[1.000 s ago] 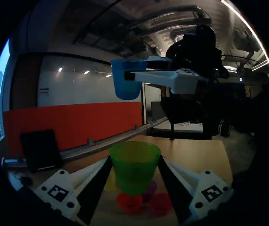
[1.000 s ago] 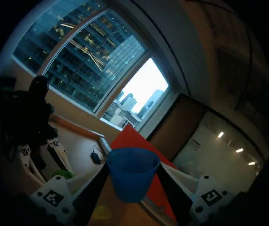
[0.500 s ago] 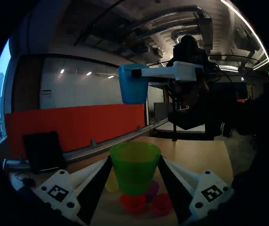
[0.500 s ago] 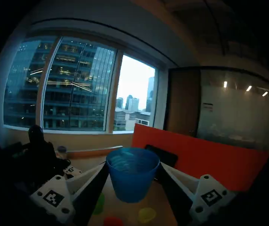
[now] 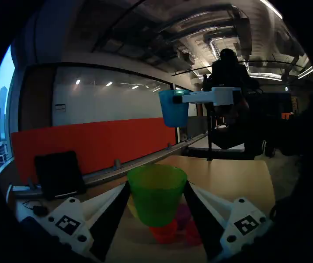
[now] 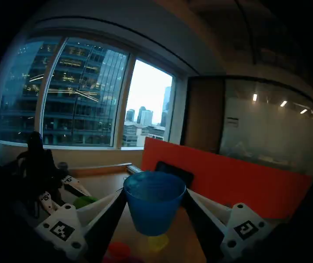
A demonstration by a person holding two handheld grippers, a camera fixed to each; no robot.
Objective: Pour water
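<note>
A translucent green cup (image 5: 157, 195) stands upright between the fingers of my left gripper (image 5: 157, 188), which is shut on it just above the wooden table (image 5: 226, 177). Up and to the right, my right gripper (image 5: 174, 99) holds a blue cup (image 5: 174, 109) level in the air, apart from the green one. In the right gripper view the blue cup (image 6: 154, 208) sits upright in my right gripper (image 6: 154, 197). Lower left there, my left gripper (image 6: 78, 195) carries the green cup (image 6: 84, 201). I cannot tell how much is in either cup.
Red and pink cups (image 5: 167, 231) and a yellow one (image 5: 133, 209) lie on the table below the green cup. A black tablet (image 5: 60, 175) leans against the orange-red wall panel (image 5: 90, 140). A dark figure of a person (image 5: 228, 74) stands behind the right gripper.
The right gripper has swung from tilted to level with the blue cup. In the left gripper view it has drifted right, lower and farther off. The green cup stayed put.
</note>
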